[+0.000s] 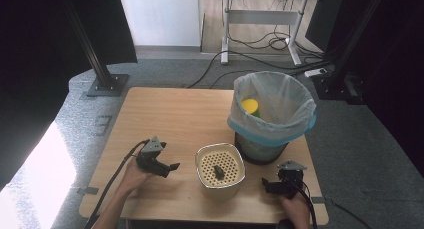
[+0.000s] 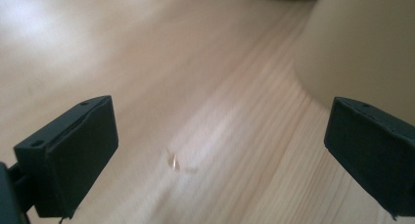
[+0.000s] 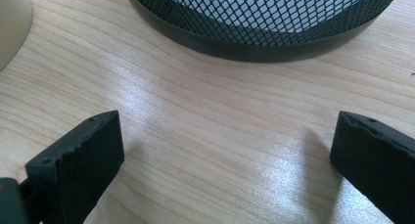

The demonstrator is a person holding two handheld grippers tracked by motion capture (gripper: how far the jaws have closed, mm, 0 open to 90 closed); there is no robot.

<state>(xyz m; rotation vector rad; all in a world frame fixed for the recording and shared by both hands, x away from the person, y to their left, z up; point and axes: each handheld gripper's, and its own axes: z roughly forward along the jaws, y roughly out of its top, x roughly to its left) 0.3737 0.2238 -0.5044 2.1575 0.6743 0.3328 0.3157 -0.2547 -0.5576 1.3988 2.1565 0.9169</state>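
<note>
A: Where's the strainer pot [image 1: 220, 171]?
B: Near the worktop's [image 1: 175, 114] front edge, between your two tools, upright, mouth up. The small dark piece [image 1: 218, 172] on its perforated insert has its long axis running roughly front to back.
A: Tools?
B: Left tool [image 1: 170, 167] jaws apart, aimed at the pot's wall. Right tool [image 1: 266, 185] jaws apart, near the lined mesh bin [image 1: 270, 114].

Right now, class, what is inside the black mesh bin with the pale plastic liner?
Inside the black mesh bin with the pale plastic liner, a yellow and green object shows. The liner's wall covers whatever lies lower down.
</note>
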